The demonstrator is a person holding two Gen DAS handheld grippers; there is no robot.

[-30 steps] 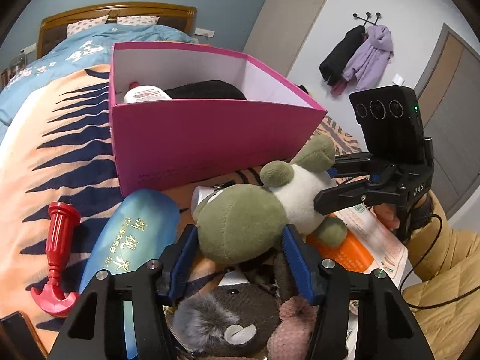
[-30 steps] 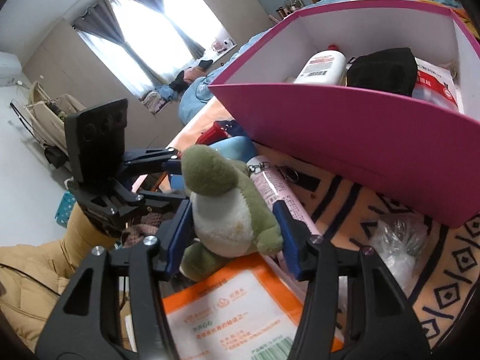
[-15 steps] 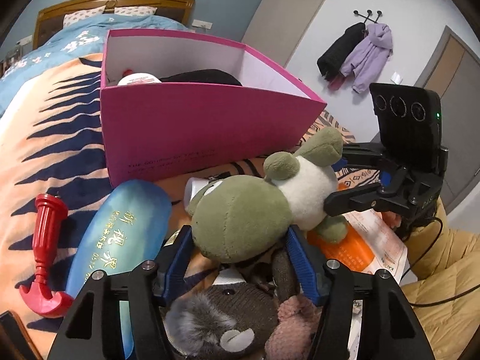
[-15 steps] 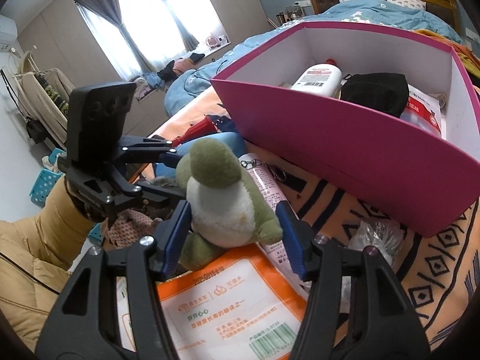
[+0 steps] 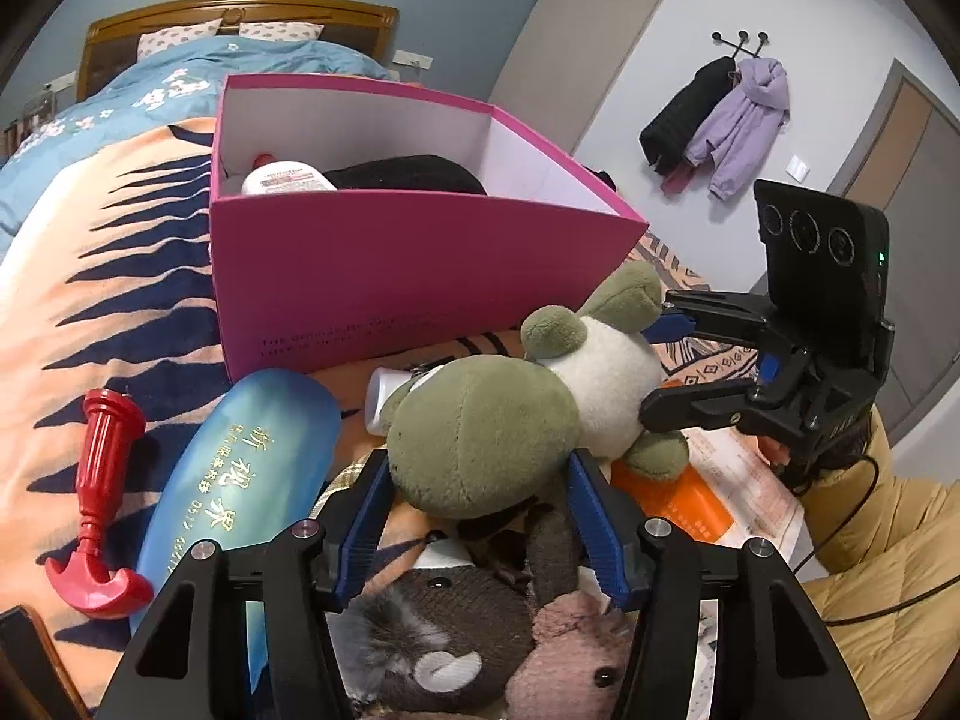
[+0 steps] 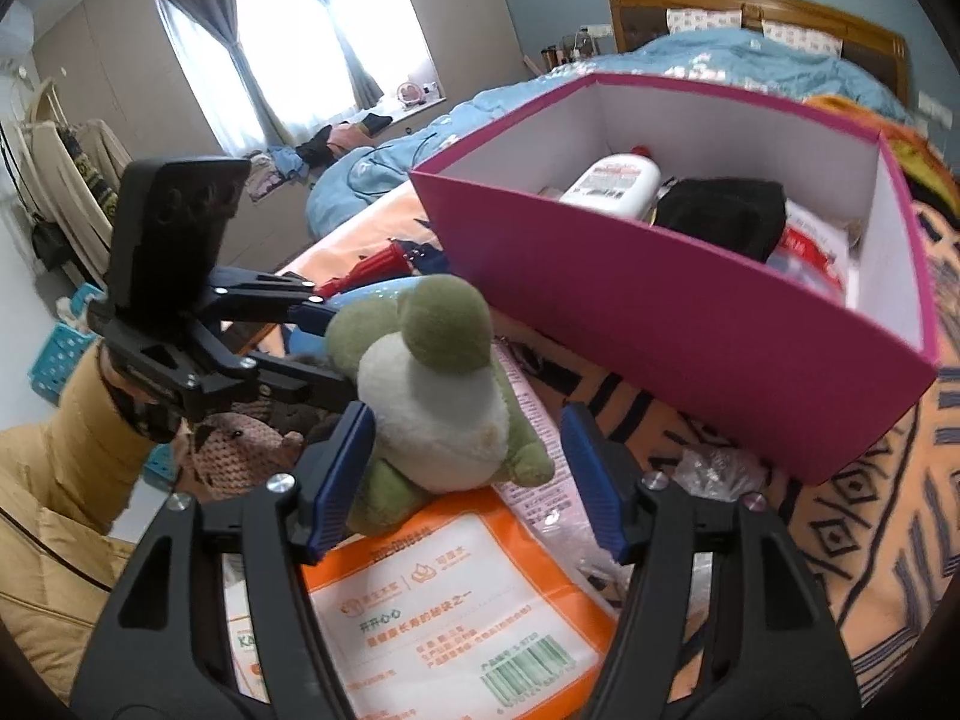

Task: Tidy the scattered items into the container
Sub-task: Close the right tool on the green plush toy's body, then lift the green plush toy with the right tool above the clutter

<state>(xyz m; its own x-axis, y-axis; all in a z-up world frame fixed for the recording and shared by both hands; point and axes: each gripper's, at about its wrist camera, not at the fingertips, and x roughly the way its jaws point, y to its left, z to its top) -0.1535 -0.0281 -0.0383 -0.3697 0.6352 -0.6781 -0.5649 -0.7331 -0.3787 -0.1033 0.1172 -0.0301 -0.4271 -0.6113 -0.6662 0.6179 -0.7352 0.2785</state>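
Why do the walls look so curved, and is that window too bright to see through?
Both views: fisheye bending, dark corners. Right wrist view: the window glares white, nothing visible outside; the pink box has slightly soft edges. Left wrist view: even light, the plush frog sharp.

green plush frog [image 5: 480, 438], beside pink box [image 5: 408, 276]

A bed [image 5: 90, 312] with an orange blanket striped in dark blue carries everything. On it stands an open pink box [image 5: 390, 276]. In front of the box lie a red toy hammer [image 5: 99, 504], a blue glasses case [image 5: 240, 480], a white tube [image 6: 531, 420], an orange-and-white packet [image 6: 456, 588] and crumpled clear plastic [image 6: 714, 468].
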